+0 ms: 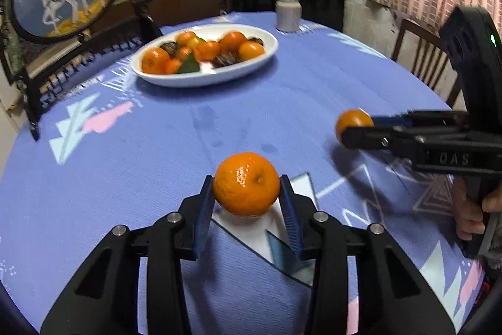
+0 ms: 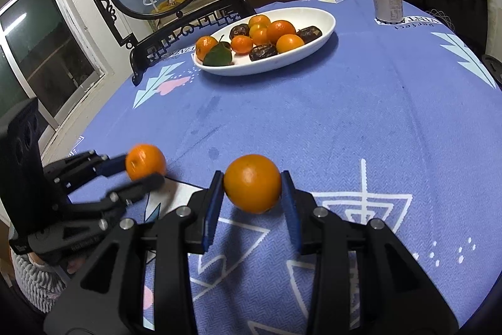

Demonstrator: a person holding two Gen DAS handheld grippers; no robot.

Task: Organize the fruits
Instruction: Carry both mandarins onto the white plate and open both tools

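Left claw [image 1: 246, 187]: blue pads clamped on one tangerine [image 1: 246, 182], stem dimple facing up toward the camera, fruit at or just above the counter [image 1: 157, 146]; which, I cannot tell. Right claw [image 2: 252, 187]: clamped on a second tangerine, the smooth orange [image 2: 252, 182], lifted, shadow beneath; round, no clear long axis. Farther out, one white oval dish [image 2: 326, 18], long axis running left-right, holds about seven oranges, four dark fruits, one green leaf. One can [image 2: 386, 3] upright beyond.
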